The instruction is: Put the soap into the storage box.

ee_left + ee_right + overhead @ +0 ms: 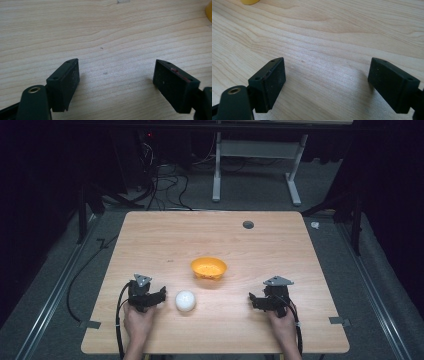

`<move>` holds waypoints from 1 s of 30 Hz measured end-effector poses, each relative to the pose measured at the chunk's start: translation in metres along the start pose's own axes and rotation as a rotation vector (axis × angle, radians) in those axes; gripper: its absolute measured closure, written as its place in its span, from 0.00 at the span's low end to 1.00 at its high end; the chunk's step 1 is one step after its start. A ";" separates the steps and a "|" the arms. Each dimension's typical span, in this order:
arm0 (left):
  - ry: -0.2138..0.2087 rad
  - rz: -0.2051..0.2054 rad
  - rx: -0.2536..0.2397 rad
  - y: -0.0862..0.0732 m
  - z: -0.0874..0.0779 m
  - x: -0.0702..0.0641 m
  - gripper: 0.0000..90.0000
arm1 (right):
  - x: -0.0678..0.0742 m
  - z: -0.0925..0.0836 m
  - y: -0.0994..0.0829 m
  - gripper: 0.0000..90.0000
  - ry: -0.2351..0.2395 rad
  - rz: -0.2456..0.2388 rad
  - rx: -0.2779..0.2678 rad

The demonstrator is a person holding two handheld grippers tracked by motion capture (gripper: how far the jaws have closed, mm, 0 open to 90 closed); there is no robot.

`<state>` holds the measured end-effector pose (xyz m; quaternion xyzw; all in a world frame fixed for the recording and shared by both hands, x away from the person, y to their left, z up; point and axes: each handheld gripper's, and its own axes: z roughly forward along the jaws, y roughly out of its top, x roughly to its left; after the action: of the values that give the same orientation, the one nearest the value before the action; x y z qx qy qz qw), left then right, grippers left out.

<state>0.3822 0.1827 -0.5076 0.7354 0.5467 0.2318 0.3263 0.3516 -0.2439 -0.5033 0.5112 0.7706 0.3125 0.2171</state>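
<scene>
An orange bowl (208,268) sits near the middle of the wooden table (215,235). A white ball (185,300) lies in front of it, a little to the left. My left gripper (161,296) rests on the table just left of the ball, open, with bare wood between its jaws (116,77). My right gripper (253,300) rests at the front right, also open, nothing between its jaws (327,80). A sliver of the orange bowl (209,11) shows at the right edge of the left gripper view, and the bowl (250,2) peeks in at the top of the right gripper view.
A dark round hole (248,225) is in the table near its far edge. Grey tape tabs (340,321) mark the front corners. Beyond the table stand a white frame (257,165) and cables (165,185) on the floor.
</scene>
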 end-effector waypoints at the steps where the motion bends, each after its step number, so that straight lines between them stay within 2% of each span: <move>1: 0.000 0.000 0.000 0.000 0.000 0.000 0.24 | 0.000 0.000 0.000 0.17 0.000 0.001 0.000; 13: -0.005 -0.001 0.000 0.000 0.000 0.000 0.23 | 0.000 -0.001 -0.001 0.17 0.000 0.000 0.000; 20: -0.023 0.003 0.003 0.000 0.001 0.000 0.20 | 0.000 -0.001 -0.001 0.17 0.003 -0.005 0.001; 30: -0.014 0.010 0.010 0.000 0.001 -0.002 0.17 | 0.001 -0.001 -0.001 0.17 0.004 -0.007 0.001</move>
<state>0.3826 0.1808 -0.5080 0.7414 0.5420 0.2253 0.3253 0.3498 -0.2436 -0.5032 0.5081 0.7730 0.3124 0.2160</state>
